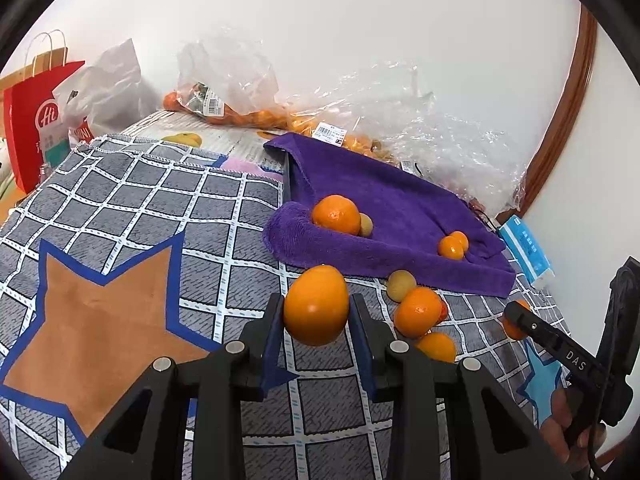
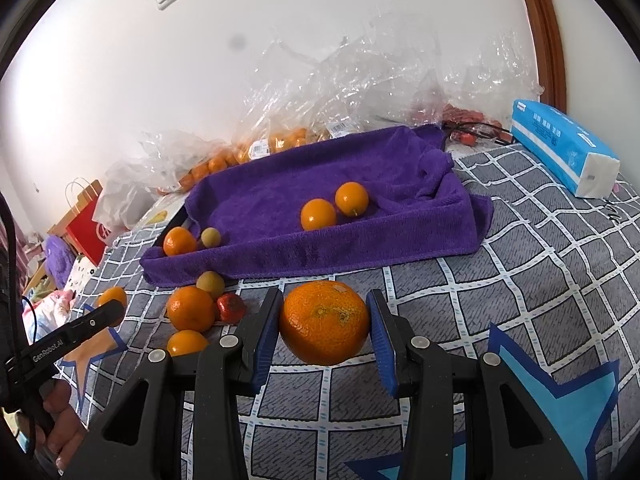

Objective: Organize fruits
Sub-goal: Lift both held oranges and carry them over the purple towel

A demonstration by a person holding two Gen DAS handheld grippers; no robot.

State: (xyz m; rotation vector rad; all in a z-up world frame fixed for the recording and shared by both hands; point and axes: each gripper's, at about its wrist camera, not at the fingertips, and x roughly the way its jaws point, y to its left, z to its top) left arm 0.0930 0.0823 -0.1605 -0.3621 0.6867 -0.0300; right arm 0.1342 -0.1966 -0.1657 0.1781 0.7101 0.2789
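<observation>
Smooth orange (image 1: 316, 304) in left gripper (image 1: 316, 312); mandarin (image 2: 324, 322) in right gripper (image 2: 325, 326).

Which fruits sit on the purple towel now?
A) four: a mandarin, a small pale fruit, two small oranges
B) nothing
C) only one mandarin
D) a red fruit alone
A: the right wrist view shows a mandarin beside a pale fruit, and two small oranges on the towel.
</observation>
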